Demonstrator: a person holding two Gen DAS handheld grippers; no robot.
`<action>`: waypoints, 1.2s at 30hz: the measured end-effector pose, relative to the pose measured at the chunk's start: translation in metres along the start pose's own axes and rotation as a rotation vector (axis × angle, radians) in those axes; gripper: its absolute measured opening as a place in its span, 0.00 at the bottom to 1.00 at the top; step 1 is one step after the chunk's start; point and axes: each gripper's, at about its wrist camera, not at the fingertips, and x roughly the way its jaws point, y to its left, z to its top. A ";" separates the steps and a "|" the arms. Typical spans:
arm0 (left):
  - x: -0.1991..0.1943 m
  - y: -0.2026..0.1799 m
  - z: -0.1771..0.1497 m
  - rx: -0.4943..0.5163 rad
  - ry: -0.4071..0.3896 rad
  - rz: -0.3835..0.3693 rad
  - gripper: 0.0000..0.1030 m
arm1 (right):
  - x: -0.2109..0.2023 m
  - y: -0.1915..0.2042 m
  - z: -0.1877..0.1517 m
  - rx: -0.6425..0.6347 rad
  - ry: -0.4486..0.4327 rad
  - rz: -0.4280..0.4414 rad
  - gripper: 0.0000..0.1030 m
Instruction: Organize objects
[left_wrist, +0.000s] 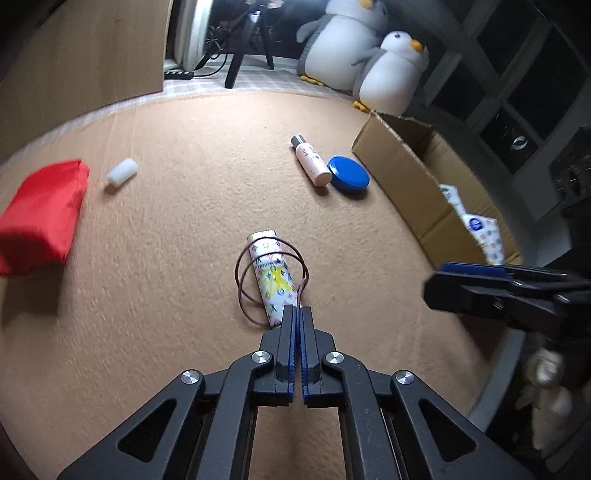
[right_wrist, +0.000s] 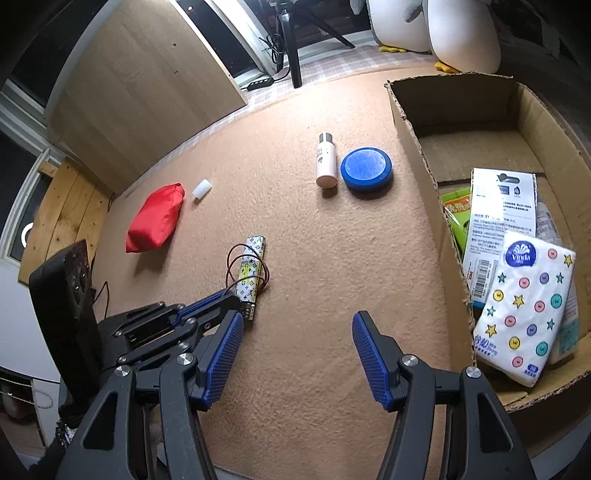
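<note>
A patterned lighter (left_wrist: 271, 280) (right_wrist: 249, 275) lies on the tan mat with a brown elastic loop (left_wrist: 238, 275) draped over it. My left gripper (left_wrist: 298, 308) (right_wrist: 236, 295) sits at the lighter's near end, jaws shut, and the loop's cord runs in between its tips. My right gripper (right_wrist: 298, 317) (left_wrist: 436, 280) hovers open over bare mat beside the cardboard box (right_wrist: 417, 144) (left_wrist: 402, 173), with nothing between its pads. Farther off lie a white bottle (left_wrist: 312, 160) (right_wrist: 326, 162), a blue round lid (left_wrist: 349, 173) (right_wrist: 366, 170), a red pouch (left_wrist: 40, 218) (right_wrist: 157, 218) and a small white cylinder (left_wrist: 122, 173) (right_wrist: 201, 189).
The box holds a tissue pack (right_wrist: 524, 310), a white carded package (right_wrist: 495, 221) and a green packet (right_wrist: 456, 210). Two penguin plush toys (left_wrist: 391, 70) and tripod legs (left_wrist: 236, 62) stand past the mat's far edge. A wooden board (left_wrist: 81, 55) leans at the back left.
</note>
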 end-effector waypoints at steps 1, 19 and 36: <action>-0.003 0.002 -0.003 -0.006 -0.002 0.001 0.01 | 0.001 0.001 0.001 -0.004 0.002 0.003 0.56; -0.028 0.029 -0.055 -0.129 0.014 -0.012 0.01 | 0.068 0.036 0.018 -0.071 0.144 0.068 0.52; -0.044 0.028 -0.062 -0.138 -0.009 -0.049 0.01 | 0.102 0.073 0.035 -0.245 0.139 -0.087 0.25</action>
